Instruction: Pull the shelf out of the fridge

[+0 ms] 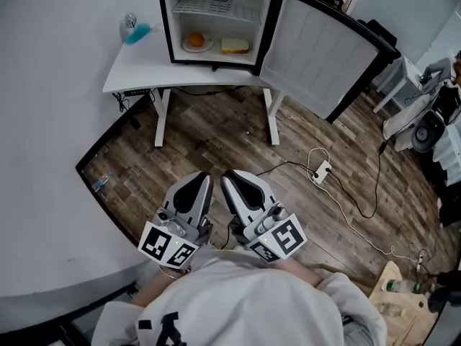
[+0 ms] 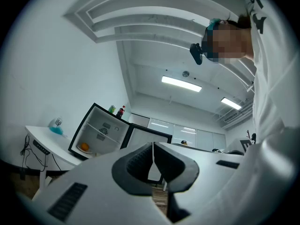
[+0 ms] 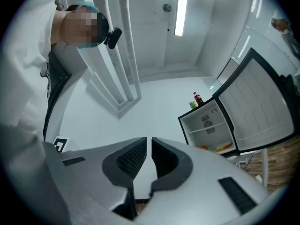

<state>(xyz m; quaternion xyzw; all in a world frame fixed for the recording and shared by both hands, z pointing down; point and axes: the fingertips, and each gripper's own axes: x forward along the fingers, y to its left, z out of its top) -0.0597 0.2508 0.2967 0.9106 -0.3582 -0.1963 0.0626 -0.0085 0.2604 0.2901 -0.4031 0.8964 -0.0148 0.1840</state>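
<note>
Both your left gripper point(image 1: 200, 182) and right gripper point(image 1: 232, 180) have jaws closed, holding nothing, well short of the mini fridge point(image 1: 164, 20). Wire shelf point(image 1: 216, 9) sits fully inside its upper part, door point(image 1: 324, 56) open; pull not yet begun.

Fridge point(image 1: 216, 29): small, black-framed, door swung wide open, at counter point(image 1: 137, 69) right end.
Shelf point(image 1: 216, 8): white wire rack, level, seated high inside.

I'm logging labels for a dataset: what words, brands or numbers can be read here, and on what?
None can be read.
Stickers inside the fridge: too small.
Bottles on the fridge: labels blurred.
Black print on the shirt: cut off.
</note>
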